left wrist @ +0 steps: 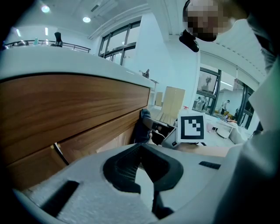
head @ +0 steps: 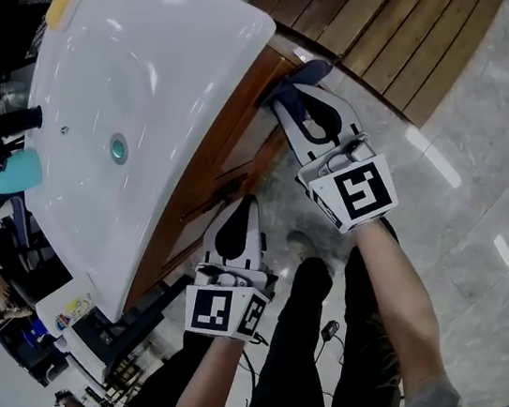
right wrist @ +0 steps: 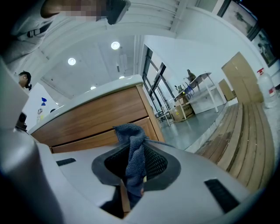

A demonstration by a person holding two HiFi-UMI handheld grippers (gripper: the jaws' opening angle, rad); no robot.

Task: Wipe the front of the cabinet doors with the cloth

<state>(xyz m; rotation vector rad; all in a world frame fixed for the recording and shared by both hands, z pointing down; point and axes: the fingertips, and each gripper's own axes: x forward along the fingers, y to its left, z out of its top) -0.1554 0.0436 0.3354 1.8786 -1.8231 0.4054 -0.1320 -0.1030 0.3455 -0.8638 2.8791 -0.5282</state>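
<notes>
Blue terry cloth (right wrist: pixel 134 151) in right gripper (right wrist: pixel 131 181)

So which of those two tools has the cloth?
The right tool: a dark blue cloth is pinched between its jaws. The left tool holds nothing.

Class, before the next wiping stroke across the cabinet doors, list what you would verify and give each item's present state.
1. Cloth clamped in right gripper: ok.
2. Cloth against the cabinet door front: ok, it appears to touch the wood.
3. Left gripper empty, jaws together: ok.
4. Left gripper apart from the cloth: ok.
5. Which parts of the door are already wiped: cannot tell.
</notes>
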